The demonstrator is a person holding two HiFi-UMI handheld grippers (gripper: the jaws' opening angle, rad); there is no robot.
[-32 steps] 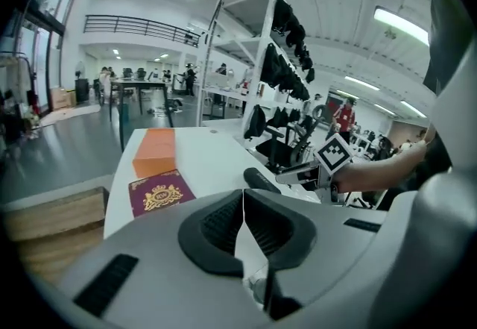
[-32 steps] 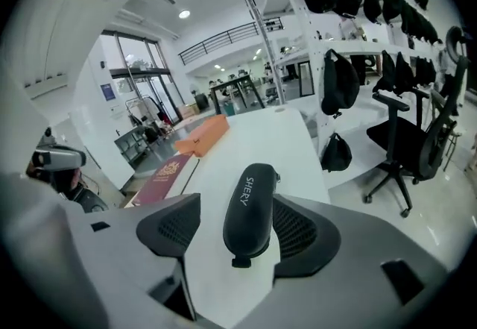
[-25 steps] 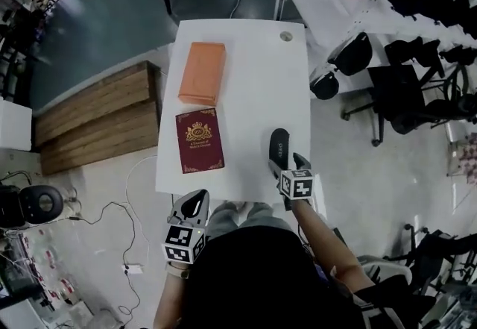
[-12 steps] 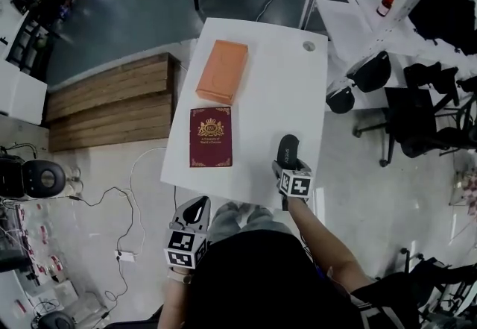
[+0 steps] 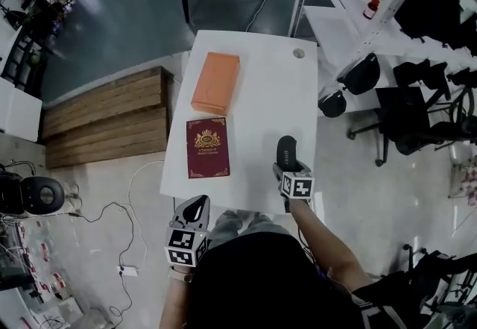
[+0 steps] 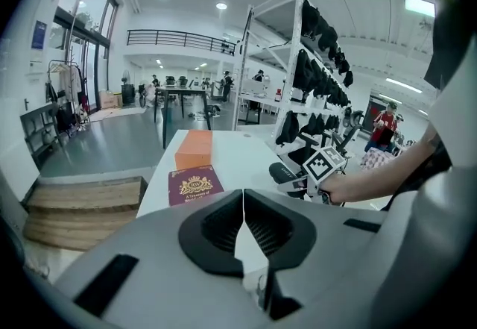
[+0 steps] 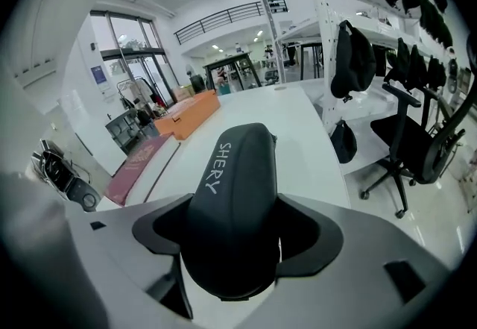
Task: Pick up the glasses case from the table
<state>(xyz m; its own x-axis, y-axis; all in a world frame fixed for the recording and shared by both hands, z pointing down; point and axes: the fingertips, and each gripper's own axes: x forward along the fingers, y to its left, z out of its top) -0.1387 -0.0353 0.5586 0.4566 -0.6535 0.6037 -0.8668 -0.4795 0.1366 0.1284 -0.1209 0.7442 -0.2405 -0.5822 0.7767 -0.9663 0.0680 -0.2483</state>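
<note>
Right gripper [image 5: 287,168] has dropped a bit lower over the case [image 5: 286,148] since a second ago. Left gripper [image 5: 195,206] has hardly shifted. The head camera has swung, so the surface [image 5: 261,96] sits at a slightly different place in the frame.

Case: black, domed, lying flat on the white surface near its near-right corner, with its long axis running away from the person. "SHERY" is printed in white on the lid in the right gripper view.

Right gripper: jaws straddle the case's near end and are closing, one on each side. They aren't clamped yet, as a sliver of white surface shows between the case and the right-hand jaw. The case rests on the surface, not lifted.

Left gripper: jaws together at the tips, nothing between them. It hangs just off the near-left edge of the surface, aimed across it.

Also on the surface:
- Red book [image 5: 207,147] is left of the case and well apart from it, cover up with a gold crest.
- Orange box [image 5: 217,82] is just beyond the book, toward the far-left side.

Neither one touches the case or a gripper.
</note>
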